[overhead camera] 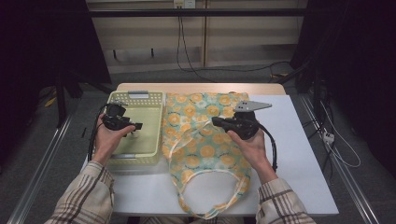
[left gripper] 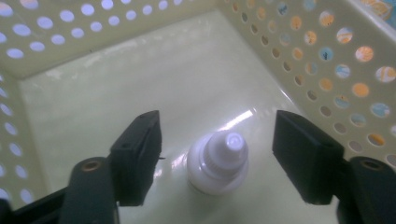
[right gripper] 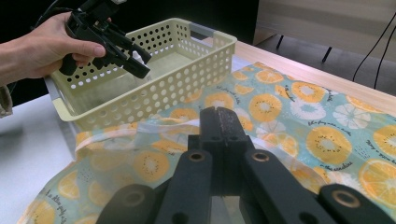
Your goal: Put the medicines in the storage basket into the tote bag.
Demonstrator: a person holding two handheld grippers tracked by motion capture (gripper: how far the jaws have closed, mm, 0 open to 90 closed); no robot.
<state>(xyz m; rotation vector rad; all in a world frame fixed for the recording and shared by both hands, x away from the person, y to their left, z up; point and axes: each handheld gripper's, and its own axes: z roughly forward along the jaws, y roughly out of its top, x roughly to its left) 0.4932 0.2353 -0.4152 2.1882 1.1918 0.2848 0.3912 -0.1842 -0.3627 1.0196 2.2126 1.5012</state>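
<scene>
Inside the pale yellow perforated basket point(overhead camera: 152, 100) at the tabletop's left side, a small white dropper bottle point(left gripper: 218, 162) stands upright on the floor, no label readable. Left gripper point(left gripper: 217, 156) hangs over it, jaws spread wide, bottle between them, untouched. Right gripper point(right gripper: 221, 122) has jaws pressed together, pinching a raised fold of the orange-and-kiwi print tote bag point(overhead camera: 205, 135) lying mid-table, just beside the basket. Small dark script on the bag, too blurred to read.

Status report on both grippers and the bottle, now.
Left gripper open, jaws either side of white bottle standing in basket. Right gripper shut, over the fruit-print bag. Nothing blocking the bottle.
</scene>
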